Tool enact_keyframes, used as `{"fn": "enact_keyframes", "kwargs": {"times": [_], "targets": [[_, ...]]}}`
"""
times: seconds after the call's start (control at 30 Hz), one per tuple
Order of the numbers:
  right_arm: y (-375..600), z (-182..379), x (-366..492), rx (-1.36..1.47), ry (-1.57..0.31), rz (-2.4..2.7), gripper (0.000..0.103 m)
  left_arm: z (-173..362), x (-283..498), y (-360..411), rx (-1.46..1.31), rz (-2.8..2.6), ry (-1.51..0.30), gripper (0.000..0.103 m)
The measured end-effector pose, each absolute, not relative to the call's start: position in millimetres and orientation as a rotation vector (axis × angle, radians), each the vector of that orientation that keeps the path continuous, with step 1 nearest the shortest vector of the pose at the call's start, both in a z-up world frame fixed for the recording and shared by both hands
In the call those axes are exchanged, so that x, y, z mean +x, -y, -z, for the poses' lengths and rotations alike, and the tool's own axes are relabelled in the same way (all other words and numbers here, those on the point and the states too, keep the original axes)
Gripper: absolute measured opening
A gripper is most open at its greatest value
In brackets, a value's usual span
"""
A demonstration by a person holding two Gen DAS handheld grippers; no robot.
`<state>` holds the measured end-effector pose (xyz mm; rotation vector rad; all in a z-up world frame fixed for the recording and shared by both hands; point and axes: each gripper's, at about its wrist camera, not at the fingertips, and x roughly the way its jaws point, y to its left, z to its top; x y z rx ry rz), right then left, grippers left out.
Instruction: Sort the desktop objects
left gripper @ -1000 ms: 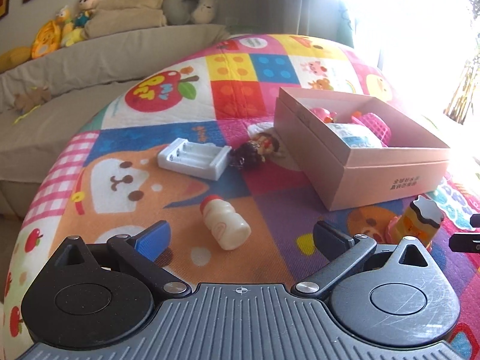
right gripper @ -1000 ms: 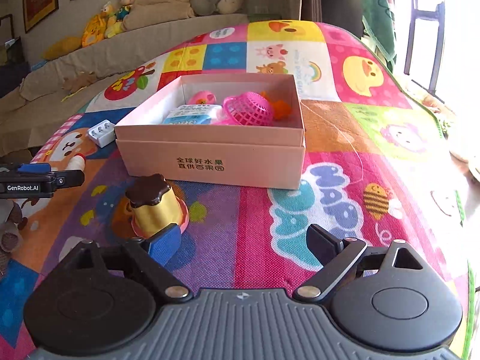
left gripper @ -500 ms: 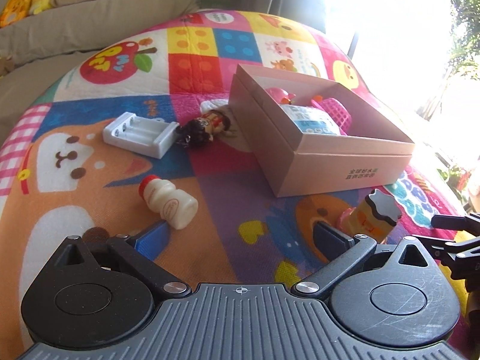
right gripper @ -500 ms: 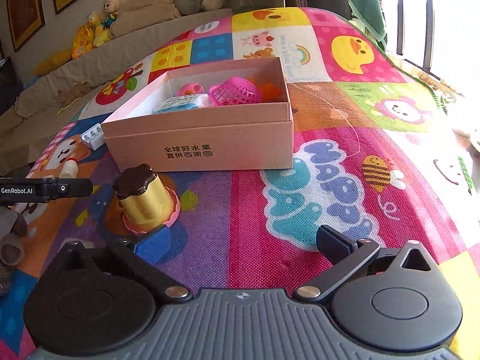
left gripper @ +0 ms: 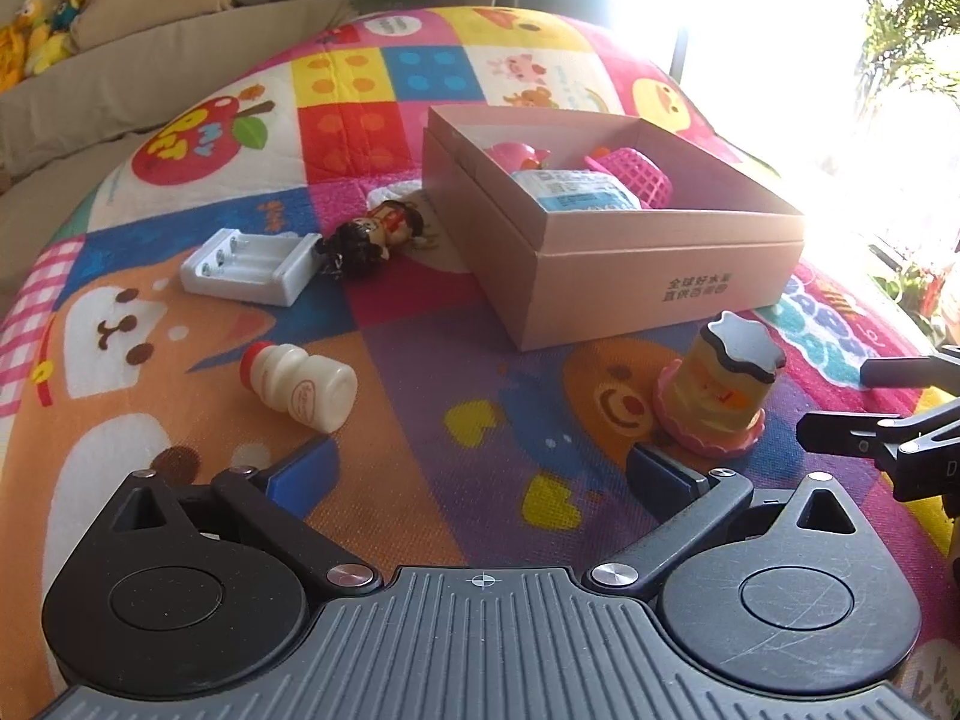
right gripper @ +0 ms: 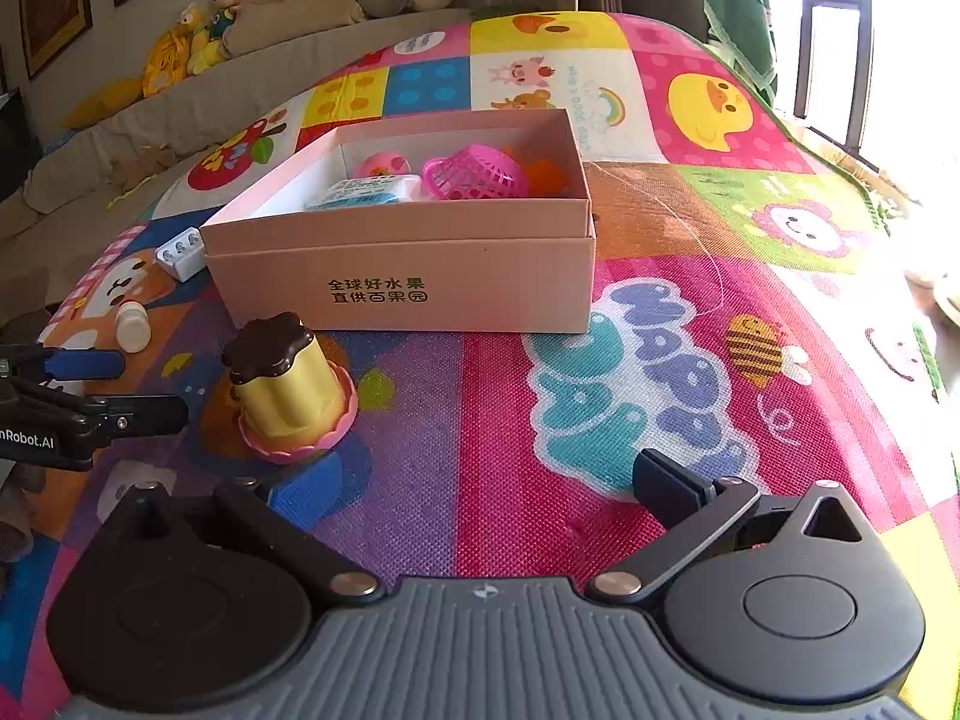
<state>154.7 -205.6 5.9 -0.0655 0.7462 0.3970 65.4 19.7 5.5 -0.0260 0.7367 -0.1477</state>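
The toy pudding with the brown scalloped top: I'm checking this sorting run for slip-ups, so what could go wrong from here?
1. The yellow toy pudding on its pink frilly base stands beside the open right tool, not between its fingers; closing now would likely miss or tip it.
2. The left tool sits close beside it; the tools could collide.
3. The pink cardboard box already looks crowded.

Both wrist cameras looked forward and down over their own tongs, close above the play mat (left gripper: 420, 396); both views shared the pink box (left gripper: 600, 276) (right gripper: 408, 276) at centre frame.
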Motion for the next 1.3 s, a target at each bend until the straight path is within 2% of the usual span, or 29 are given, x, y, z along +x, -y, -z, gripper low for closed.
{"fn": "enact_keyframes", "kwargs": {"times": [0.37,0.6,0.9,0.93,0.97,1.03,1.2,1.23,1.3], "targets": [[197.7,-3.6,154.0,-0.131,-0.752,-0.382,0.103,-16.3,79.8,-76.7,-0.076,-0.044,-0.661,0.103],[197.5,-3.4,154.5,-0.133,-0.752,-0.382,0.103,-11.1,99.1,-73.1,-0.085,0.084,-0.677,0.102],[197.9,-3.4,154.6,-0.133,-0.752,-0.382,0.103,-12.6,87.9,-54.5,-0.059,0.206,-0.653,0.102],[197.9,-3.4,154.6,-0.132,-0.752,-0.382,0.103,-12.3,88.8,-54.7,-0.058,0.191,-0.654,0.099],[197.9,-3.4,154.6,-0.132,-0.752,-0.382,0.103,-11.8,90.6,-56.5,-0.056,0.170,-0.658,0.087],[197.9,-3.4,154.5,-0.132,-0.752,-0.382,0.103,-9.9,93.8,-60.0,-0.057,0.140,-0.676,0.075],[197.9,-3.4,154.4,-0.132,-0.752,-0.382,0.103,-8.9,90.7,-60.2,-0.050,0.133,-0.672,0.072],[197.8,-3.4,154.3,-0.133,-0.752,-0.382,0.103,-8.2,89.6,-58.7,-0.042,0.124,-0.673,0.070],[197.8,-3.5,154.3,-0.133,-0.752,-0.382,0.103,-8.1,86.3,-56.8,-0.032,0.110,-0.667,0.059]]}}
